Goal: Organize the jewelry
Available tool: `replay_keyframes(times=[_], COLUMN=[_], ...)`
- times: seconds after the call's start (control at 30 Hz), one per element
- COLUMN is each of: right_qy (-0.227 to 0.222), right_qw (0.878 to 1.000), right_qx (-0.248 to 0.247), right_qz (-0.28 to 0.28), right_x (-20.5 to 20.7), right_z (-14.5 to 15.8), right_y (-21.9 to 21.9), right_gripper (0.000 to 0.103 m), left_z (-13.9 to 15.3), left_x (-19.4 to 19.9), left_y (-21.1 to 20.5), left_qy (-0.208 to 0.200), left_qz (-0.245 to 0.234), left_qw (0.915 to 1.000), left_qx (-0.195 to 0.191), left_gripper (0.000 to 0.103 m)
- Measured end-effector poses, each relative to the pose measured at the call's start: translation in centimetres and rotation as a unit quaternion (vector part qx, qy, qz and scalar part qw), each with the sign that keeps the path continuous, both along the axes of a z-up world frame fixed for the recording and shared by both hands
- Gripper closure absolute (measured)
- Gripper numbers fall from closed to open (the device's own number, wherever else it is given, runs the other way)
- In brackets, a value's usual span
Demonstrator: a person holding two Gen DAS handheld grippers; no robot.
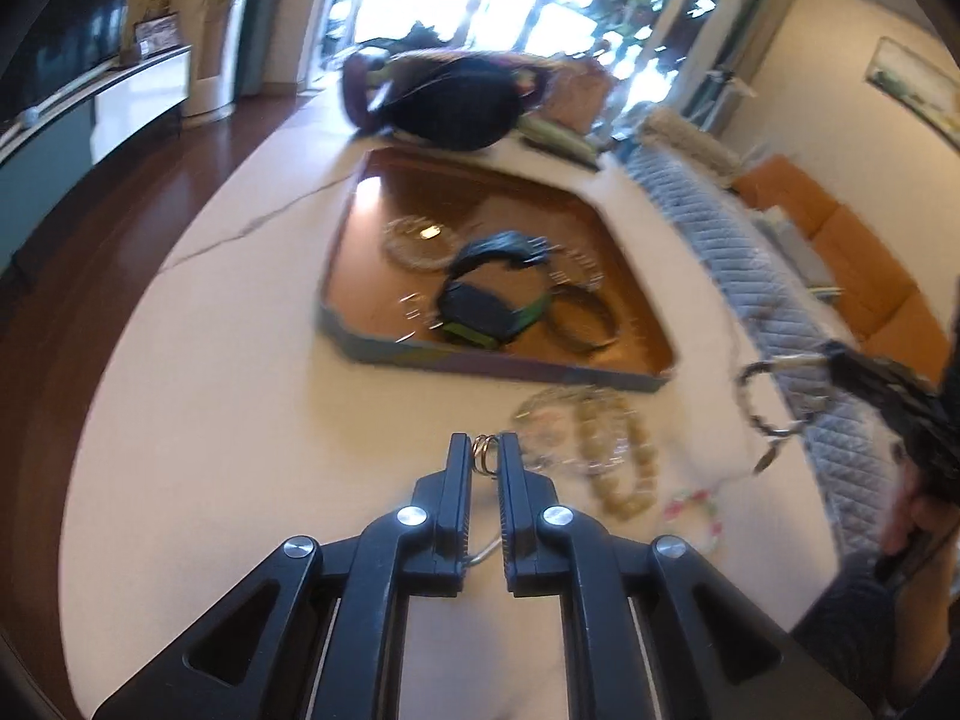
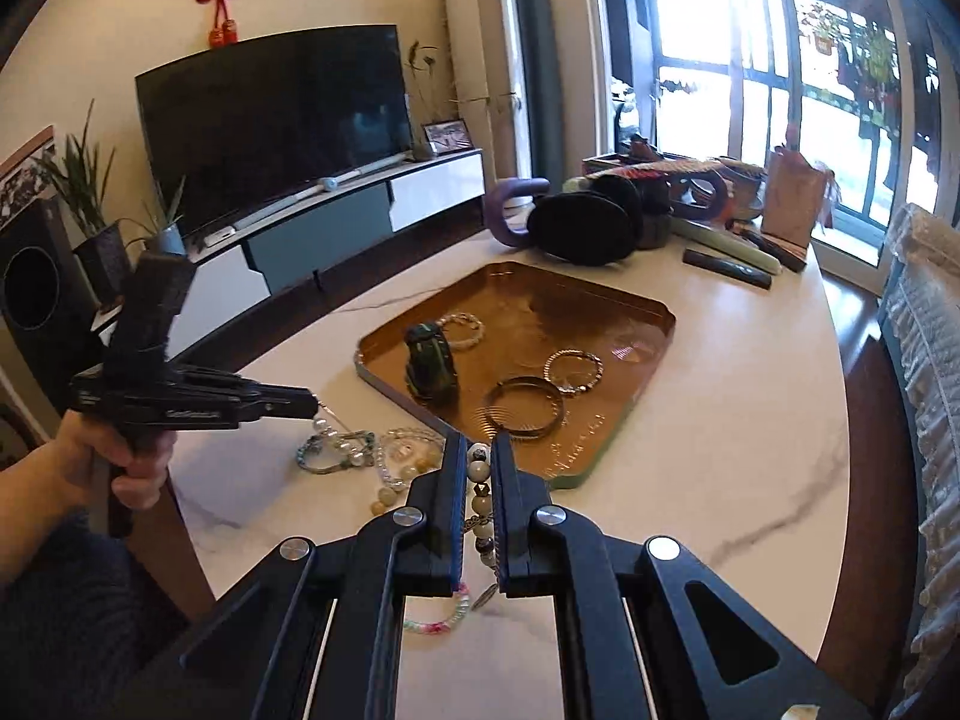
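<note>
Pinching a small coiled wire ring (image 1: 483,449) between its ribbed black pads, my left claw (image 1: 483,456) hangs just above the white marbled worktop (image 1: 240,420). My right claw (image 2: 478,468) is pressed onto a beaded bracelet (image 2: 480,501) of round cream and dark beads, which dangles down between the pads with a small metal charm at its low end. Beside the left claw lies a heap of loose bracelets (image 1: 600,456): chunky yellowish beads and clear glassy ones. Beyond sits a shallow copper-toned metal tray (image 2: 600,300) with rounded corners, holding a dark green bangle (image 2: 433,363) standing on edge, a pearl-like bracelet (image 2: 462,329), a twisted silver bangle (image 2: 573,372) and a plain metal bangle (image 2: 523,408) lying flat.
</note>
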State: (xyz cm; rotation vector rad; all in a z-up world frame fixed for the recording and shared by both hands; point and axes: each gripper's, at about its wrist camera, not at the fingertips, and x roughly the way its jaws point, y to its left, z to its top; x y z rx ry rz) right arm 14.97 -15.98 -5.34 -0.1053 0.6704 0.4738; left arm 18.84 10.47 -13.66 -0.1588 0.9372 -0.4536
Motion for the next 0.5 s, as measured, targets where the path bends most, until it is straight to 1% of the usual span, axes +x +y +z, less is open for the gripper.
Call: replay_keyframes(times=[0.03,0.13,0.17,0.2,0.23,0.3,0.37,0.4,0.47,0.5], right_qy=[-0.002,0.007,0.013,0.016,0.017,0.023,0.024,0.025,0.027,0.029], right_qw=[1.000,1.000,1.000,1.000,1.000,1.000,0.999,0.999,0.999,0.999], right_qx=[-0.002,-0.012,-0.015,-0.018,-0.019,-0.020,-0.022,-0.023,-0.022,-0.022], right_qz=[0.001,0.006,0.008,0.008,0.006,0.008,0.007,0.007,0.006,0.007], right_x=[-0.1,0.1,0.3,0.4,0.3,0.5,0.6,0.7,0.7,0.8], right_z=[0.0,-0.6,-0.9,-1.1,-1.2,-1.4,-1.5,-1.5,-1.7,-1.8], right_y=[0.2,0.5,0.6,0.6,0.5,0.5,0.4,0.4,0.4,0.4], right_gripper=[0.096,0.096,0.096,0.096,0.096,0.096,0.096,0.096,0.096,0.096], left_z=[-0.5,-1.5,-1.6,-1.5,-1.2,-0.3,0.1,0.2,-0.1,-0.5], left_x=[0.1,0.3,0.3,0.0,-0.4,-1.5,-2.8,-3.3,-4.0,-4.0], left_y=[0.1,0.2,0.3,0.2,0.1,-1.0,-2.7,-3.5,-5.1,-5.6], left_qy=[0.011,0.036,0.039,0.032,0.019,-0.026,-0.074,-0.091,-0.111,-0.111], left_qz=[0.008,0.012,0.010,0.008,0.006,-0.011,-0.045,-0.061,-0.099,-0.114], left_qw=[0.9998,0.9988,0.9986,0.9984,0.9981,0.9951,0.9862,0.9808,0.9687,0.9640], left_qx=[0.015,0.032,0.035,0.046,0.058,0.095,0.141,0.161,0.198,0.213], left_gripper=[0.091,0.085,0.078,0.071,0.067,0.054,0.048,0.048,0.048,0.048])
